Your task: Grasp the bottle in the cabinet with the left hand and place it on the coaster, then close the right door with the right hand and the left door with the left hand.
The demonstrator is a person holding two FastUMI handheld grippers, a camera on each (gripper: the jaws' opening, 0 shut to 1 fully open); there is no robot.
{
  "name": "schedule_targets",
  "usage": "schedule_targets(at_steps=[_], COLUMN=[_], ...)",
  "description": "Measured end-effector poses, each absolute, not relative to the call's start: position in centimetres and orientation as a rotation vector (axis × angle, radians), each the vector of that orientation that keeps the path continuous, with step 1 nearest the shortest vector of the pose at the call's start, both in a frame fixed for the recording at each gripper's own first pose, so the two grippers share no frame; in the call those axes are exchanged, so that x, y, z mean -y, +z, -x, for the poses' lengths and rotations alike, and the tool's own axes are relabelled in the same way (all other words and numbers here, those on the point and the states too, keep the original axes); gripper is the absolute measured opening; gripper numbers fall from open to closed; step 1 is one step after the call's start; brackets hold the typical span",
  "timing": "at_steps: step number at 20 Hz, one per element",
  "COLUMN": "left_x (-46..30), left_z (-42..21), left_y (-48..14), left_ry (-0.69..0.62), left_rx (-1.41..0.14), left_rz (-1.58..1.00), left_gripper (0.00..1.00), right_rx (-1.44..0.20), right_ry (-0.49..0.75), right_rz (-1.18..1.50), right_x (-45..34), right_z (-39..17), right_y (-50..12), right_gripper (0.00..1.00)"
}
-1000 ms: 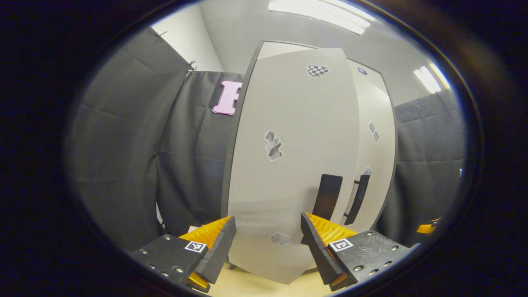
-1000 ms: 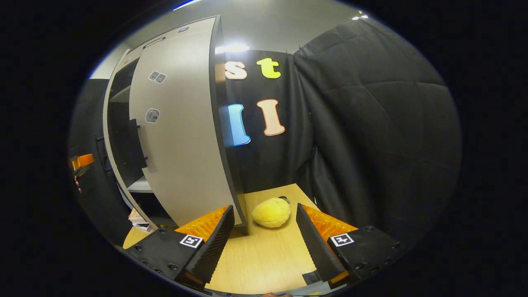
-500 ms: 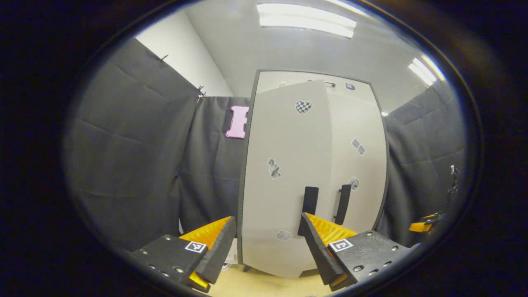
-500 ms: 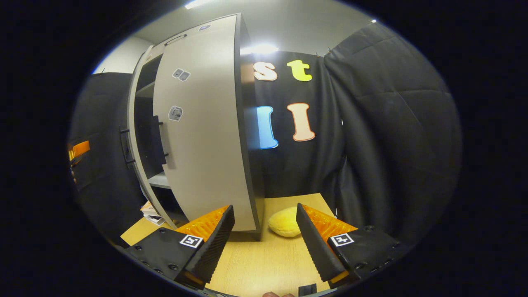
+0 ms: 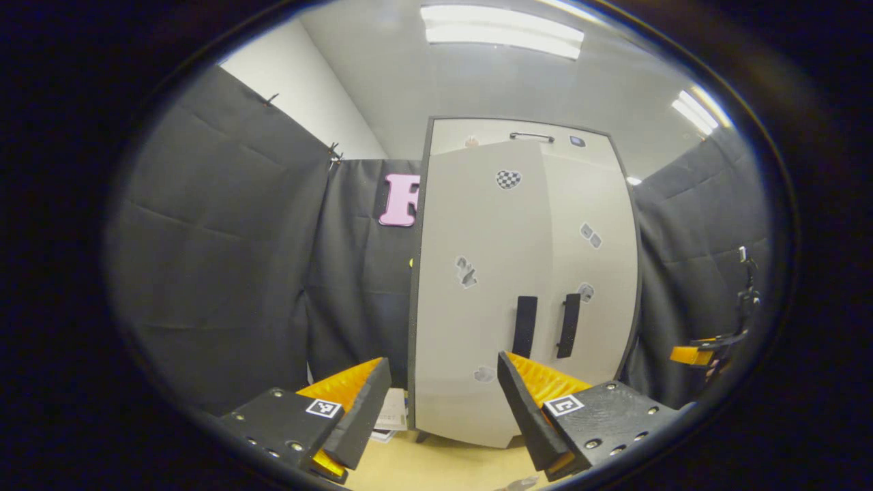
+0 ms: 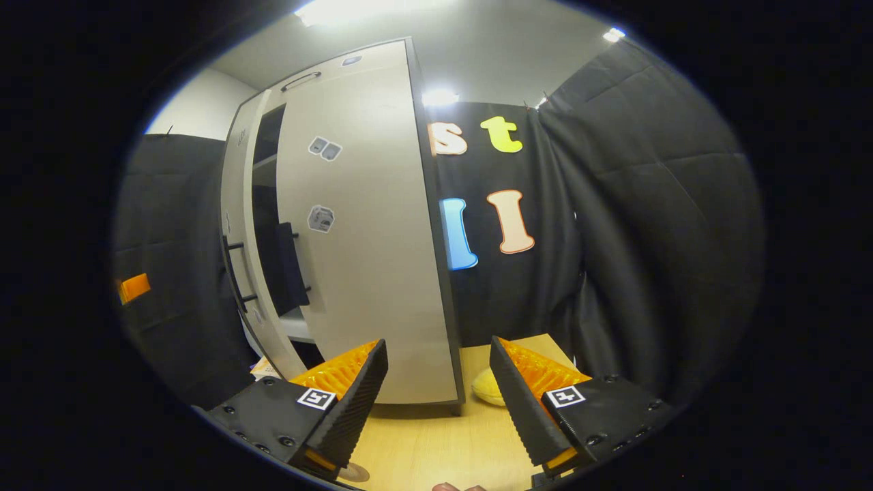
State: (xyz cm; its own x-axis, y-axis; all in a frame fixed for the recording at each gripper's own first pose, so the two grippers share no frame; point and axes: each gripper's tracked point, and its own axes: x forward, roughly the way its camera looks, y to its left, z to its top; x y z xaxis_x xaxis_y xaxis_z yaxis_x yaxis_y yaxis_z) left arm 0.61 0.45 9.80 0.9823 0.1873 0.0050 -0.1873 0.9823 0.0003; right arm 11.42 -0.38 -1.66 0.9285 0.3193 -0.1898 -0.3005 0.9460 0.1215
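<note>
From the left gripper view, the left gripper hung back from the cabinet, fingers spread wide and holding nothing. Both doors faced it: the left door looked nearly flush, the right door beside it, their two dark handles side by side. Far off at the right edge sat a piece of the other gripper. The bottle and coaster could not be made out here. The light wood worktop ran under the cabinet, black cloth walls all round, ceiling lights above.

From the right gripper view, the right gripper was also spread wide and empty, low over the worktop. Here a dark gap showed between the doors, a shelf visible inside, so the closing did not look finished. To do it well, I'd judge a flat push near the handle edge of the left door, square to the panel, steady until it seats. A yellow soft thing lay just beside the cabinet's near corner.
</note>
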Motion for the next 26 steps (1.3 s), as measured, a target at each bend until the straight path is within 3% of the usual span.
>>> schedule_targets(at_steps=[3,4,5,7,8,9,12,13,14,16,17,18,20,21,23,24,25,26], left_x=[-2.5,-3.1,-3.8,-4.8,-5.4,-5.9,-7.3,-7.9,-8.3,-8.4,-8.4,-8.3,-8.5,-8.8,-9.2,-9.3,-9.4,-9.5], left_z=[0.3,0.9,1.3,2.1,2.6,3.0,4.4,4.8,4.9,4.8,4.5,4.5,4.0,3.7,3.6,3.6,3.5,3.3], left_y=[9.6,9.4,9.3,9.1,9.0,9.0,8.5,8.3,7.8,7.9,8.2,8.4,8.8,8.7,8.1,8.0,7.6,7.0], left_ry=[0.191,0.193,0.194,0.199,0.205,0.204,0.205,0.212,0.215,0.218,0.221,0.218,0.212,0.216,0.234,0.238,0.238,0.238], left_rx=[-0.001,0.002,0.01,0.028,0.034,0.04,0.045,0.045,0.04,0.04,0.045,0.056,0.07,0.067,0.056,0.057,0.055,0.048], left_rz=[-0.012,-0.011,-0.003,0.024,0.041,0.057,0.055,0.047,0.048,0.072,0.083,0.089,0.078,0.07,0.072,0.086,0.104,0.113], left_gripper=[0.92,0.92,0.92,0.92,0.85,0.92,0.92,0.99,0.92,0.92,0.92,0.92,0.92,0.92,0.92,0.92,0.92,0.92], right_rx=[-0.177,-0.173,-0.166,-0.152,-0.152,-0.152,-0.137,-0.12,-0.103,-0.102,-0.105,-0.104,-0.105,-0.111,-0.12,-0.122,-0.124,-0.124], right_ry=[0.297,0.295,0.29,0.276,0.272,0.268,0.263,0.259,0.254,0.245,0.245,0.239,0.217,0.205,0.194,0.191,0.183,0.176], right_rz=[-0.081,-0.081,-0.082,-0.085,-0.088,-0.091,-0.095,-0.089,-0.082,-0.074,-0.072,-0.069,-0.06,-0.061,-0.081,-0.084,-0.076,-0.063], right_x=[-0.6,-1.0,-1.3,-1.7,-1.9,-2.1,-2.6,-2.6,-2.5,-2.3,-2.2,-2.0,-1.3,-1.1,-0.9,-0.7,-0.5,-0.3], right_z=[-10.9,-10.5,-10.2,-9.5,-9.2,-8.9,-8.4,-8.2,-8.1,-7.6,-7.4,-7.4,-7.4,-7.3,-7.1,-6.9,-6.9,-6.8], right_y=[-1.2,-1.1,-1.1,-1.1,-1.1,-1.1,-0.7,-0.5,-0.2,-0.2,-0.3,-0.2,-0.4,-0.6,-0.6,-0.5,-0.6,-0.7], right_gripper=[0.96,0.92,0.96,0.96,0.96,0.96,0.96,0.96,0.96,0.96,0.92,0.96,0.92,0.96,0.92,0.96,0.92,0.96])
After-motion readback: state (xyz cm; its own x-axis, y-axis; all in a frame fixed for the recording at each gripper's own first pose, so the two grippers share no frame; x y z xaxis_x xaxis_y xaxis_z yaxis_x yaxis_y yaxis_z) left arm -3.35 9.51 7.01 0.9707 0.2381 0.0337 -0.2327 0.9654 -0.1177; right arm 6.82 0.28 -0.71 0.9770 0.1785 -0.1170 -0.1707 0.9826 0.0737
